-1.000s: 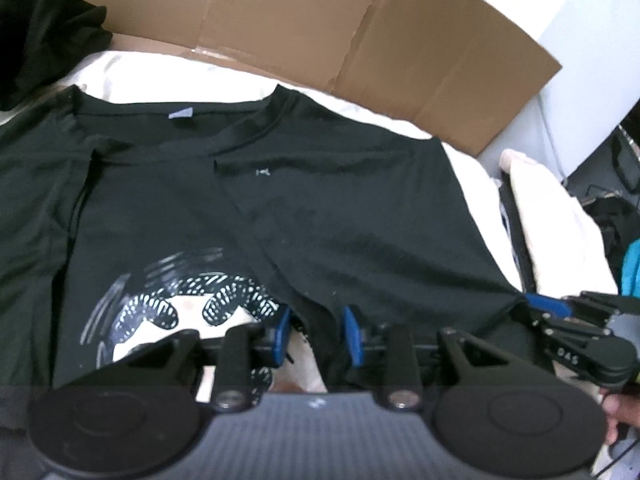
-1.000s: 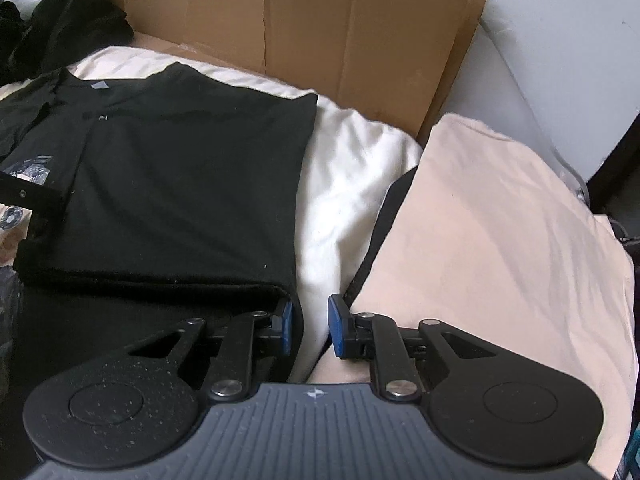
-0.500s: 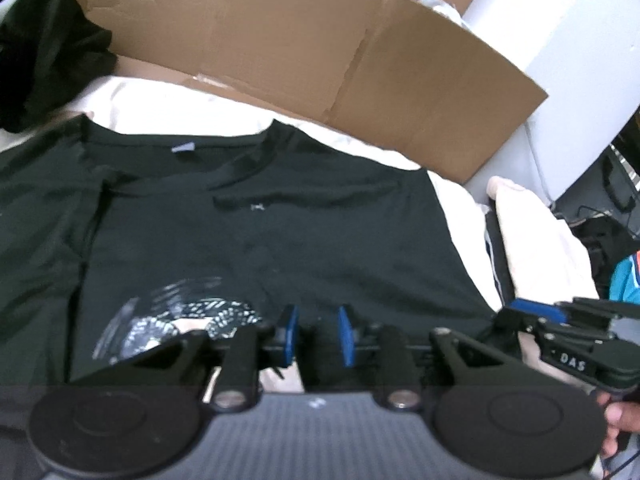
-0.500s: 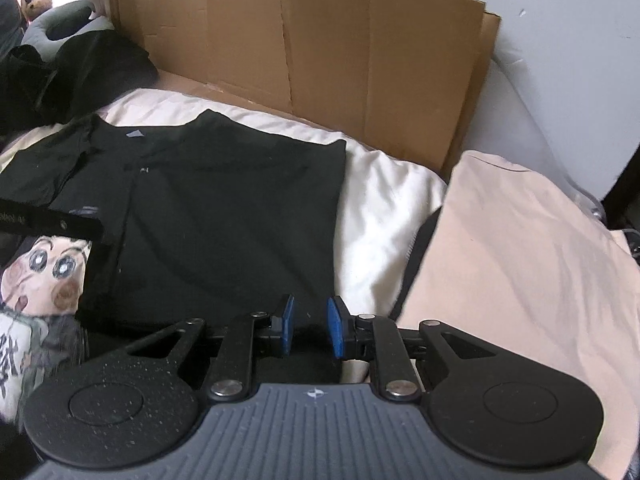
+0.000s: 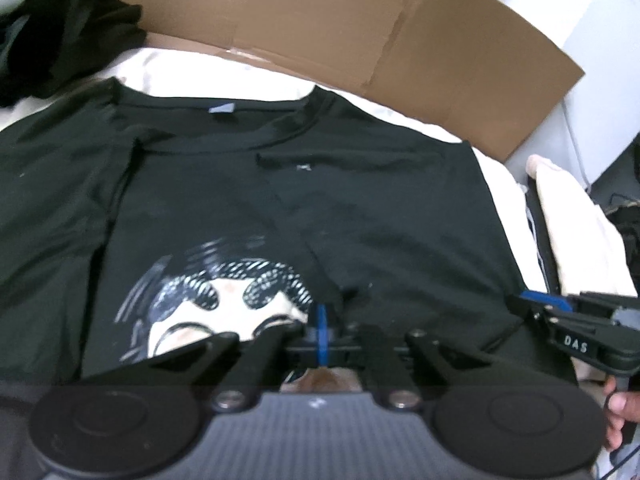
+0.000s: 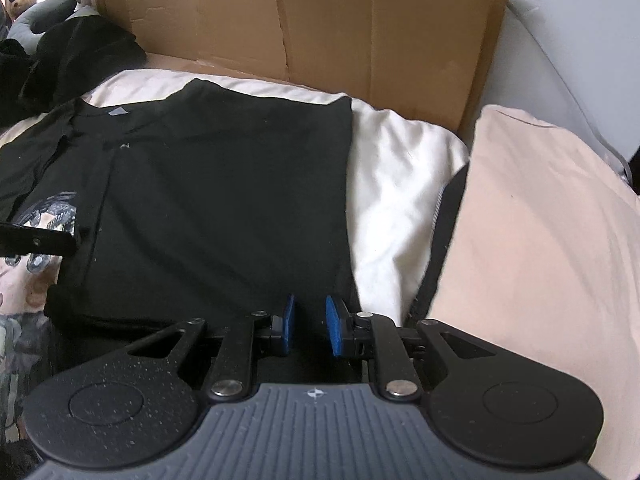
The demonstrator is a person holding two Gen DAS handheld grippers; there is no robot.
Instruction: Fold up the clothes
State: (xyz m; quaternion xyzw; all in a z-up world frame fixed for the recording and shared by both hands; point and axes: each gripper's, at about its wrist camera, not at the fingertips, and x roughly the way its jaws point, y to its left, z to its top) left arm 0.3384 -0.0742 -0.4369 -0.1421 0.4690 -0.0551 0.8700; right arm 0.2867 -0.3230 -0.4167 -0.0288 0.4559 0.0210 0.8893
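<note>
A heap of dark clothing [image 5: 60, 28] lies far ahead and to the left of the left gripper [image 5: 322, 334]. The black T-shirt [image 5: 240, 200] lies flat on the white bedding [image 5: 192, 62] directly ahead of the fingers, collar on the far side, its right half folded inward over the printed face graphic [image 5: 224, 300]. The left gripper's blue fingers are pressed together, pinching the folded edge of the T-shirt just right of the graphic. Flattened cardboard [image 5: 360, 28] stands upright beyond the collar. The right gripper [image 6: 310, 326] has its blue fingers slightly spread, a narrow gap between the pads; they sit at the near right corner of the folded T-shirt, over dark fabric, and whether they touch it cannot be determined. In the left wrist view this gripper appears to the right of the left fingers, at the shirt's right edge, with a hand [image 5: 618, 412] behind it. To the right of the right fingers lies bare white bedding, then a pale peach pillow [image 6: 532, 240].
</note>
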